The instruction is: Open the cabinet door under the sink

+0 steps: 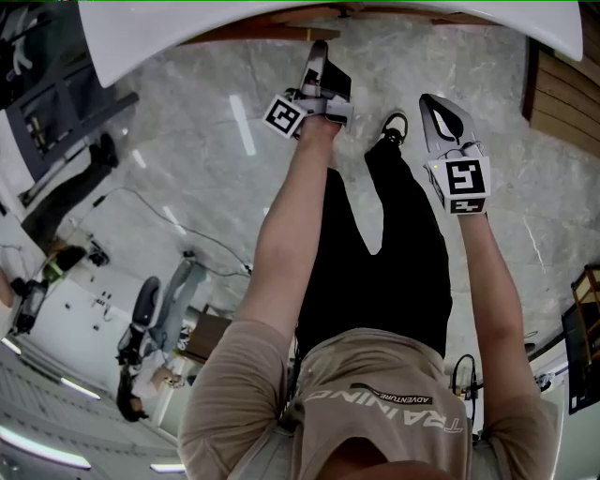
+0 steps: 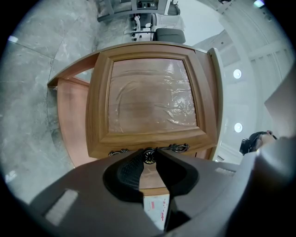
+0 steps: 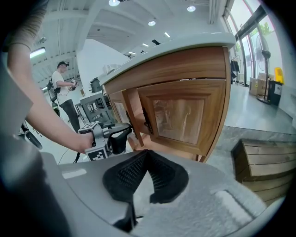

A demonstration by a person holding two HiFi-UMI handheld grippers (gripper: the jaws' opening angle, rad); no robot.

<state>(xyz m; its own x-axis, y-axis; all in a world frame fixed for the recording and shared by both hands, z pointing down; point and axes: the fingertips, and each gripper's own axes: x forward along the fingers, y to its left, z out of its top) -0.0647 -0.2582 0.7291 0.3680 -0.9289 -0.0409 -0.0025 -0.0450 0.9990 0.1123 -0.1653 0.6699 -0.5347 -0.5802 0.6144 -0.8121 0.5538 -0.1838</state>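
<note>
Under the white sink [image 1: 234, 23], the wooden cabinet door [image 2: 152, 99] stands swung out from its frame, and a bare reddish inner wall shows to its left. Clear film covers the door's recessed panel. The left gripper [image 2: 149, 157] is at the door's lower edge, its fingers [image 2: 129, 171] clenched on the small round knob at the middle of the dark scrolled handle [image 2: 178, 148].

In the head view the left gripper [image 1: 321, 61] reaches forward beneath the sink edge, while the right gripper [image 1: 439, 117] hangs apart from it to the right, over the floor. The right gripper [image 3: 145, 152] holds nothing: its fingers [image 3: 129, 173] are pressed together at the tips, well short of the door [image 3: 180, 115].

Polished grey marble floor [image 1: 187, 159] with pale veins and streaks of reflected light spreads below the person. A slatted wooden pallet [image 3: 263, 166] lies on the floor right of the cabinet. The room is bright, with white walls, ceiling spotlights and tall windows at the right. Another person [image 3: 62, 88] stands far back among equipment, and an office chair [image 2: 169, 34] sits beyond the cabinet.
</note>
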